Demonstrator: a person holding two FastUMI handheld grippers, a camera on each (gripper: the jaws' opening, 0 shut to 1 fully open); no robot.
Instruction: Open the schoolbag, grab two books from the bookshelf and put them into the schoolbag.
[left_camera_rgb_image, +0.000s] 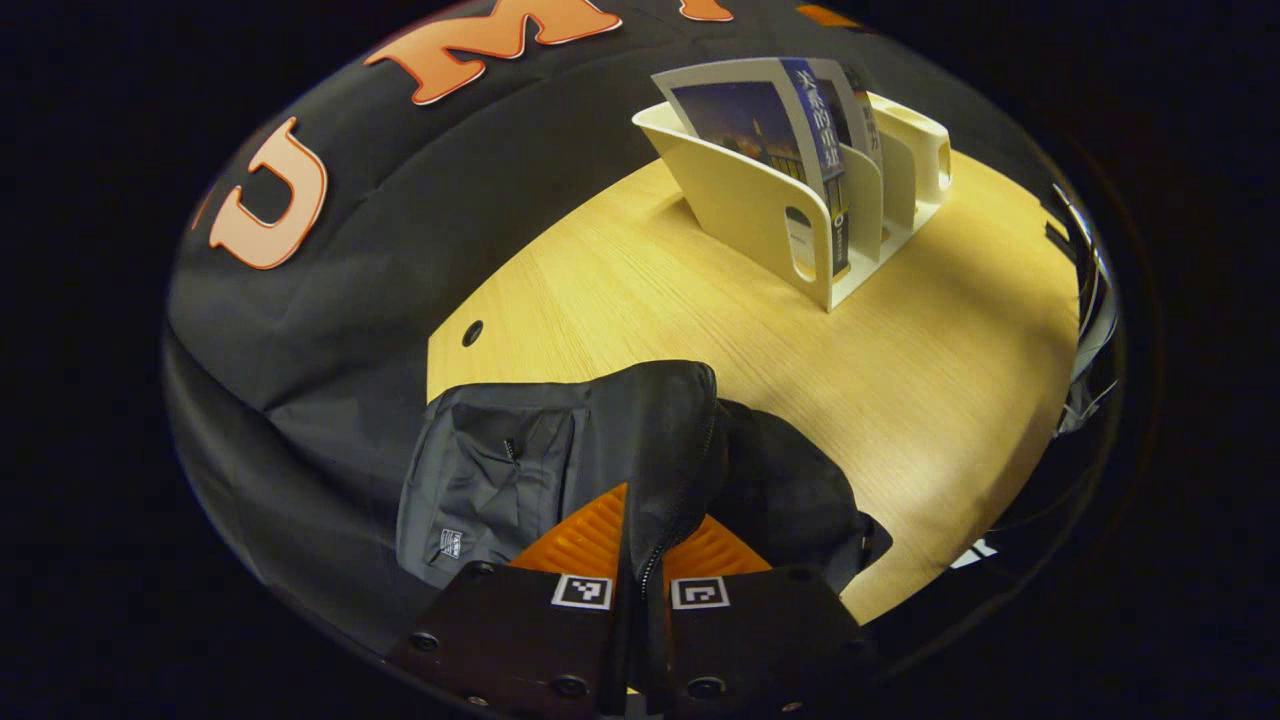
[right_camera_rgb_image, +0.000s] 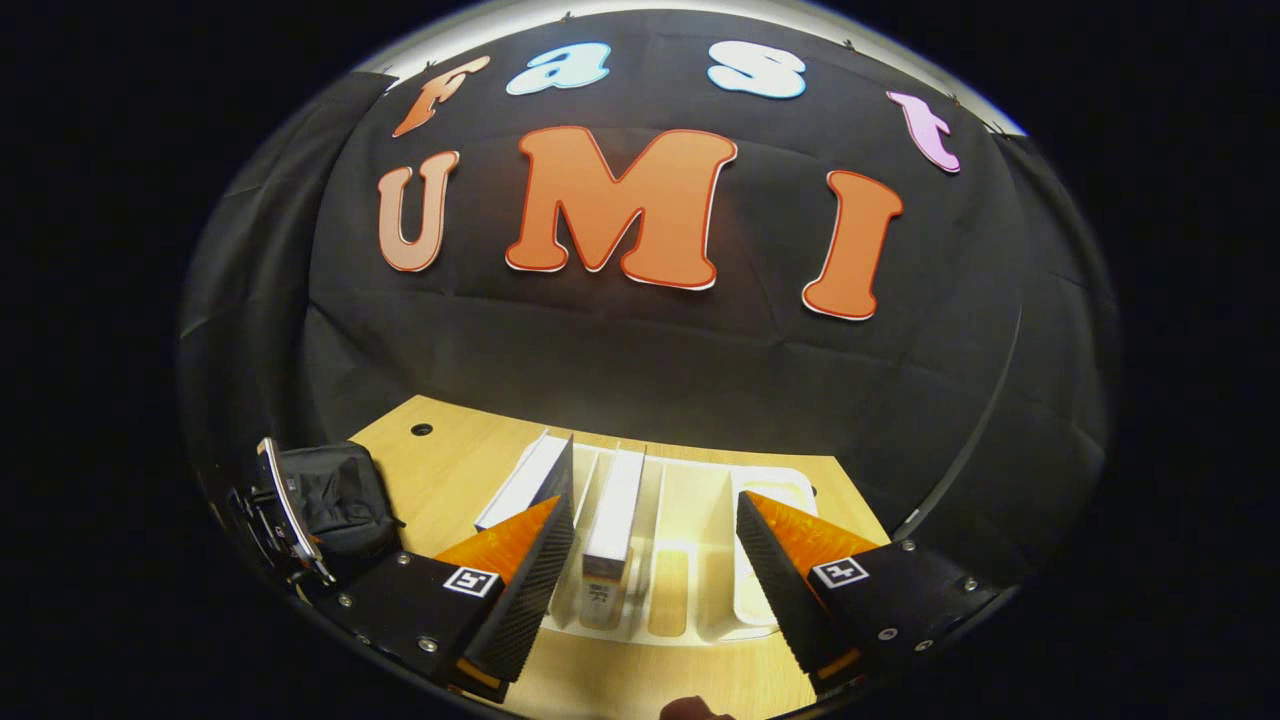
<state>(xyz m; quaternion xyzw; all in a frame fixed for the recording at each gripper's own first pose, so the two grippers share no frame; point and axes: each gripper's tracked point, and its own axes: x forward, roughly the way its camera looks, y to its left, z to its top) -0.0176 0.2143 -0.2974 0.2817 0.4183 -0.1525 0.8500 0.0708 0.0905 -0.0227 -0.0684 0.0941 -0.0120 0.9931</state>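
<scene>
Schoolbag (left_camera_rgb_image: 620, 450) fabric, black, lies on the wooden table (left_camera_rgb_image: 900, 400) well in front of the bookshelf (left_camera_rgb_image: 790, 200), and the left gripper (left_camera_rgb_image: 640, 560) is clenched on its zippered edge, both fingers pressing the flap between them. On the bookshelf, a cream rack with upright dividers, books (left_camera_rgb_image: 770, 120) stand in the slots. In the right gripper view, the right gripper (right_camera_rgb_image: 650, 560) hangs spread wide just above the bookshelf (right_camera_rgb_image: 690, 560), one book (right_camera_rgb_image: 612, 520) between its fingers but untouched; the schoolbag (right_camera_rgb_image: 330, 495) sits well to the bookshelf's left.
</scene>
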